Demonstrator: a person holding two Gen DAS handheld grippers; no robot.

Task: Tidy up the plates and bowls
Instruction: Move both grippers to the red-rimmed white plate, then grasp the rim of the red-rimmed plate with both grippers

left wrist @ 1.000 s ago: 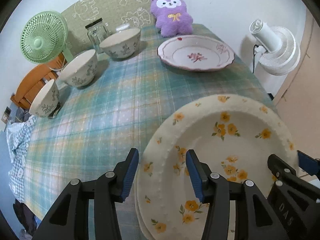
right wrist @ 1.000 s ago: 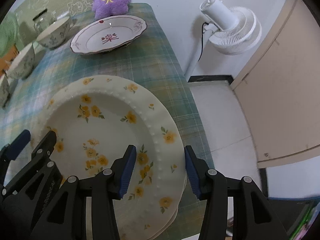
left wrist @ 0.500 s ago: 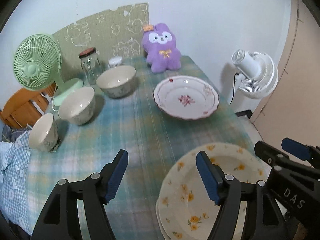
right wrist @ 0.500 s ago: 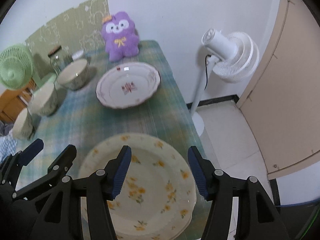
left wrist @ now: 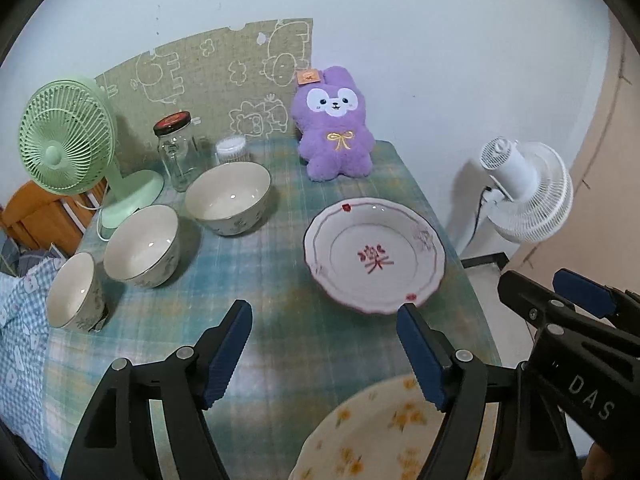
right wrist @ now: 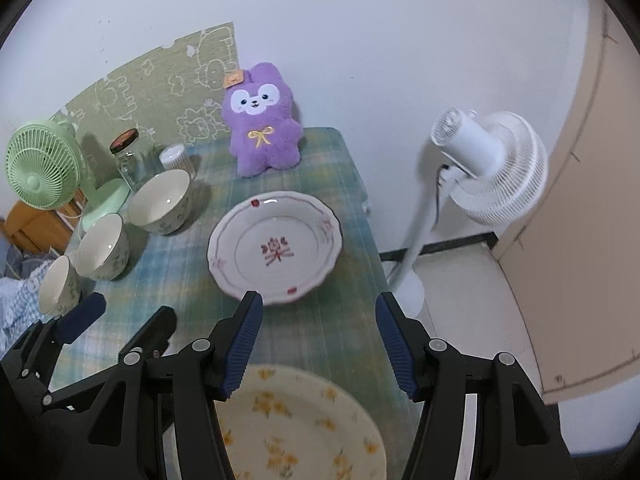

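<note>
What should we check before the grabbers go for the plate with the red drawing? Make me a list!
1. Left gripper open with nothing in it: ok.
2. Right gripper open with nothing in it: ok.
3. Red-patterned plate lying flat, nothing on it: ok.
4. Yellow-flower plate let go and resting on the table: ok.
5. Three bowls well apart from the red-patterned plate: ok.
6. Plates chipped or cracked: cannot tell.

Black left gripper (left wrist: 324,354), blue ribbed jaws, silver screws

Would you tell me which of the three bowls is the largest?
The bowl nearest the glass jar; the other two in the row get smaller.
</note>
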